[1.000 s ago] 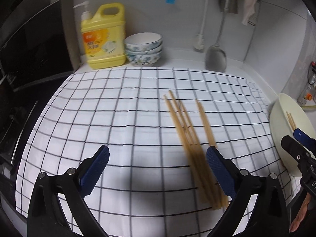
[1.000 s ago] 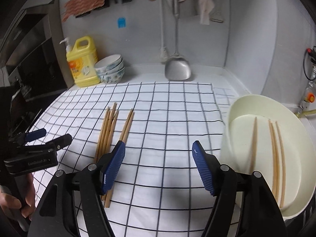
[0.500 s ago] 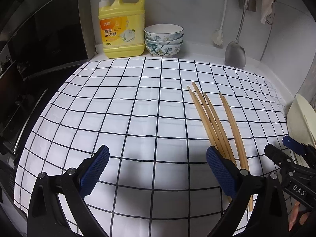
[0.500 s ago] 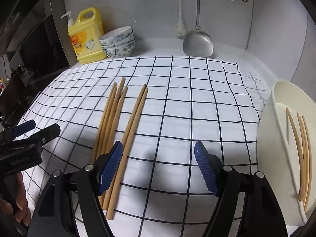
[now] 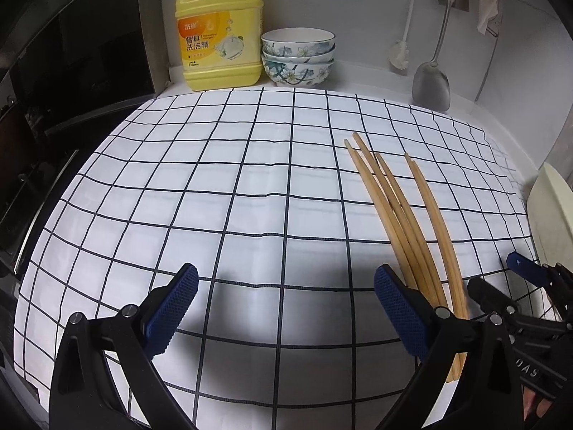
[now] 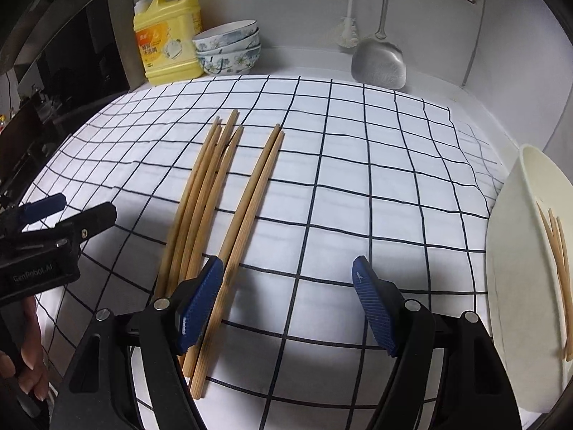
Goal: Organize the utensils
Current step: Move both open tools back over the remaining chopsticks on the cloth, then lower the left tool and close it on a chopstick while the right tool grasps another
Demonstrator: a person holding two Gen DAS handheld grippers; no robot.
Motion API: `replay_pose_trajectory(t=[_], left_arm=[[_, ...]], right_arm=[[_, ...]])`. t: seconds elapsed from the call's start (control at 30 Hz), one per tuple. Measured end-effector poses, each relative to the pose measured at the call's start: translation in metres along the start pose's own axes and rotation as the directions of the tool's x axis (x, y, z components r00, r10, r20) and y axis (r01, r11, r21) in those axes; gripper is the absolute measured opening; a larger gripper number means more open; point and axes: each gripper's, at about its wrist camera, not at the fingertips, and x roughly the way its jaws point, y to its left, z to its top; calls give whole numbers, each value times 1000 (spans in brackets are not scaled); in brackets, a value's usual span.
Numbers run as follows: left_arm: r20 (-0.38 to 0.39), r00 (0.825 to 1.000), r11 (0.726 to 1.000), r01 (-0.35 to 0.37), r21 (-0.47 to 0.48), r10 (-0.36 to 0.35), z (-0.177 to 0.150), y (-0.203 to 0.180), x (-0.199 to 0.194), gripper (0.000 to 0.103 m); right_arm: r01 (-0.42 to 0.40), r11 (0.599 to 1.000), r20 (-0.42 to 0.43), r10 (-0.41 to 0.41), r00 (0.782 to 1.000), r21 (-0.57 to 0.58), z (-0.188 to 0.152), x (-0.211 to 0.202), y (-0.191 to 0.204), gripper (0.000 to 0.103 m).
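Several wooden chopsticks (image 5: 404,211) lie side by side on a white checked cloth (image 5: 222,186); they also show in the right wrist view (image 6: 222,193). My left gripper (image 5: 286,308) is open and empty, low over the cloth, its right finger beside the chopsticks' near ends. My right gripper (image 6: 286,301) is open and empty, its left finger over the chopsticks' near ends. A cream tray (image 6: 515,286) at the right holds a few chopsticks (image 6: 558,261).
A yellow detergent jug (image 5: 218,32) and stacked floral bowls (image 5: 299,57) stand at the back wall. A metal spatula (image 5: 431,82) and a brush (image 5: 401,57) hang there. A dark stove area (image 5: 53,82) borders the left. The right gripper shows at the left view's right edge (image 5: 515,294).
Both grippers have moved forward and down toward the cloth. The chopsticks look larger and nearer in both views. The tray has slid toward the right edge.
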Motion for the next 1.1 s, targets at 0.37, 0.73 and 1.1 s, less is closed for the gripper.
replay_pose_trajectory(t=[0.37, 0.73, 1.1], left_arm=[[-16, 1000, 1000, 4, -12, -4, -1, 2, 4, 97], [-15, 1000, 1000, 0, 16, 1, -1, -3, 6, 97], [-4, 1000, 999, -23, 47, 24, 0, -11, 7, 97]], right_arm=[[40, 998, -21, -41, 999, -39, -3, 2, 6, 71], [83, 993, -38, -86, 996, -86, -4, 1, 14, 71], [124, 992, -23, -124, 992, -13, -4, 8, -11, 71]])
